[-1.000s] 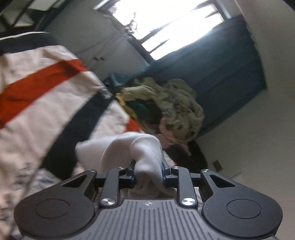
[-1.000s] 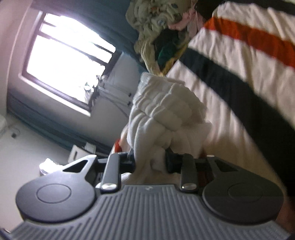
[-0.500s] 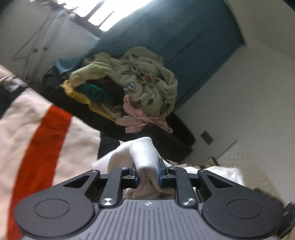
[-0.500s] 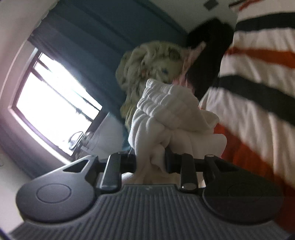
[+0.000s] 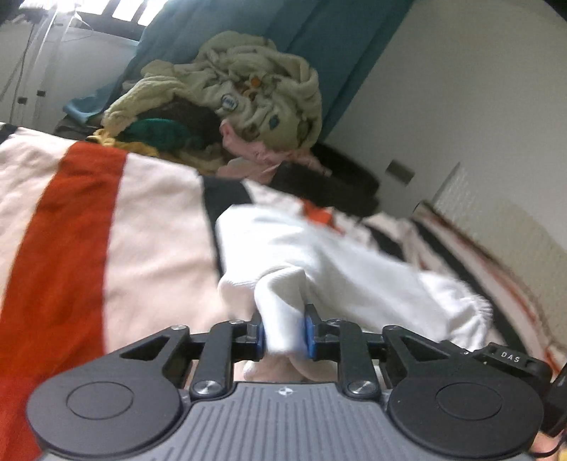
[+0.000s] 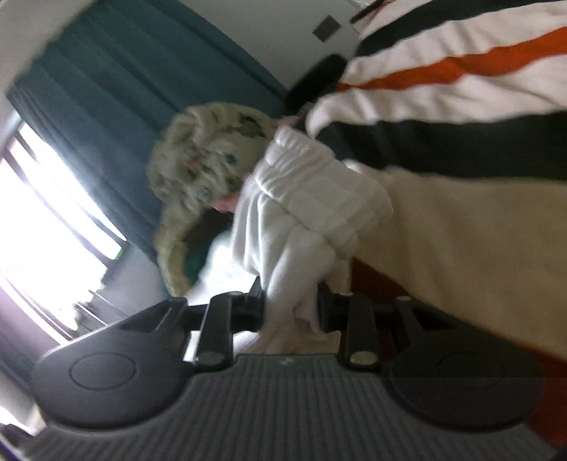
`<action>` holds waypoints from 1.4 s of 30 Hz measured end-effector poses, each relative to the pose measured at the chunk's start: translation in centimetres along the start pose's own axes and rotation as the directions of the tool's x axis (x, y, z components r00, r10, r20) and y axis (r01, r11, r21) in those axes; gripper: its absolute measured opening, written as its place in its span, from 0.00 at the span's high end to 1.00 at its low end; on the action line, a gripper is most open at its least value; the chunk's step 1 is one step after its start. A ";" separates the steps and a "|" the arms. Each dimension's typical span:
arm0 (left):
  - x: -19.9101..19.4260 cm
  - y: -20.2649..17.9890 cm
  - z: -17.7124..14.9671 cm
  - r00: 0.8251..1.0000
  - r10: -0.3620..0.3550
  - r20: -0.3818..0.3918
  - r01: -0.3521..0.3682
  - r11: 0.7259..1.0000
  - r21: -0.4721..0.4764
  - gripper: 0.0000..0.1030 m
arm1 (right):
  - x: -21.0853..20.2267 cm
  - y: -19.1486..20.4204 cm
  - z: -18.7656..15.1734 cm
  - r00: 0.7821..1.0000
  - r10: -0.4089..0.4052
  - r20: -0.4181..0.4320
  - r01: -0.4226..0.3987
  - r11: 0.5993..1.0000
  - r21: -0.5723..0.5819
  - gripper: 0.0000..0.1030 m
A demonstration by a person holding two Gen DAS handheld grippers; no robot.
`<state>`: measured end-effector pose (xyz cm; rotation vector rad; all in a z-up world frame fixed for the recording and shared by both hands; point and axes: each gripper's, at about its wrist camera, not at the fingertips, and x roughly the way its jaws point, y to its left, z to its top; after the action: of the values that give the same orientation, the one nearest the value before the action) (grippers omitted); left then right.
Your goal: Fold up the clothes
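Note:
A white garment (image 5: 340, 262) with a gathered elastic edge lies stretched over a striped blanket (image 5: 106, 227) in the left wrist view. My left gripper (image 5: 283, 331) is shut on a bunched fold of it, low over the blanket. In the right wrist view the same white garment (image 6: 312, 212) shows a ribbed band and hangs bunched. My right gripper (image 6: 292, 314) is shut on that cloth, with the striped blanket (image 6: 460, 88) tilted to the right. Part of my right gripper's body shows at the left wrist view's right edge.
A heap of unfolded clothes (image 5: 241, 92), cream, green, yellow and pink, sits at the far end of the blanket before a teal curtain (image 5: 319, 32). A bright window (image 6: 42, 220) is left in the right wrist view. A white wall (image 5: 460, 88) rises on the right.
Both grippers have swung down toward the blanket with the white garment. The garment, bunched a second ago, now spreads out flatter between them. Both stay shut on it.

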<state>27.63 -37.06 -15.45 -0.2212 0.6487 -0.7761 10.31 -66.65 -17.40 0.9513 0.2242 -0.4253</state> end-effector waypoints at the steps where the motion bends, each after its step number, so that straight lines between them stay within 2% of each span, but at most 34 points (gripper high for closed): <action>1: -0.4 -0.1 -0.7 1.000 0.022 -0.005 -0.022 0.999 0.025 0.70 | -0.2 -0.8 -0.7 1.000 -0.017 -0.007 0.017 1.000 0.011 0.65; 5: -1.6 -1.2 -1.9 0.995 0.093 -0.042 -0.090 0.993 0.076 0.61 | -1.3 -2.6 -2.4 0.996 -0.074 -0.050 0.076 0.996 0.049 0.61; 9: -4.9 -2.9 -0.2 0.989 0.130 -0.073 -0.124 0.988 0.087 0.58 | -3.4 0.1 -0.4 0.977 -0.180 -0.118 0.177 0.984 -0.032 0.61; 12: -8.1 -4.6 2.2 0.988 0.135 -0.073 -0.130 0.989 0.071 0.54 | -6.2 2.4 1.0 0.972 -0.205 -0.116 0.196 0.977 -0.083 0.61; 16: -13.5 -8.5 4.9 0.990 0.141 -0.002 -0.140 0.981 0.138 0.43 | -10.7 6.3 2.1 0.984 -0.157 -0.082 0.141 0.974 -0.176 0.61; 19: -17.8 -11.0 5.9 0.994 0.105 0.040 -0.110 0.979 0.170 0.32 | -14.5 9.6 2.6 0.994 -0.092 -0.063 0.073 0.964 -0.257 0.61; 25: -26.6 -15.7 6.3 0.992 0.092 0.091 -0.109 0.970 0.216 0.19 | -21.6 15.1 2.6 0.999 0.003 -0.037 -0.017 0.924 -0.381 0.61; 27: -29.3 -17.0 6.2 0.988 0.104 0.112 -0.128 0.963 0.237 0.13 | -24.0 16.6 2.2 0.999 0.026 -0.022 -0.033 0.908 -0.417 0.60; 29: -31.9 -18.0 5.8 0.985 0.104 0.137 -0.137 0.956 0.259 0.03 | -26.0 17.6 1.7 0.999 0.044 -0.016 -0.046 0.894 -0.446 0.60; 31: -34.5 -19.0 4.8 0.978 0.108 0.177 -0.156 0.946 0.285 0.00 | -27.9 18.5 1.0 0.998 0.068 -0.016 -0.067 0.879 -0.472 0.46; 32: -35.8 -19.5 4.3 0.975 0.106 0.197 -0.165 0.937 0.308 0.00 | -28.8 19.0 0.5 0.997 0.082 -0.016 -0.079 0.871 -0.485 0.28; 33: -36.8 -19.9 3.7 0.972 0.108 0.210 -0.173 0.930 0.324 0.00 | -29.6 19.3 0.1 0.996 0.093 -0.014 -0.088 0.862 -0.500 0.19; 36: -39.4 -20.7 2.0 0.965 0.112 0.237 -0.192 0.918 0.348 0.00 | -31.6 19.8 -1.5 0.993 0.116 0.004 -0.094 0.830 -0.550 0.20; 40: -42.3 -21.4 -0.7 0.946 0.133 0.295 -0.249 0.882 0.399 0.00 | -33.6 19.5 -3.7 0.991 0.125 0.043 -0.078 0.818 -0.570 0.20; 42: -43.4 -21.2 -1.9 0.939 0.143 0.314 -0.267 0.877 0.399 0.00 | -34.2 19.3 -4.7 0.990 0.131 0.049 -0.078 0.809 -0.583 0.20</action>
<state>-8.90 -21.06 11.78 0.1521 0.2149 -0.6477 -11.68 -44.35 6.76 0.3351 0.2039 -0.2672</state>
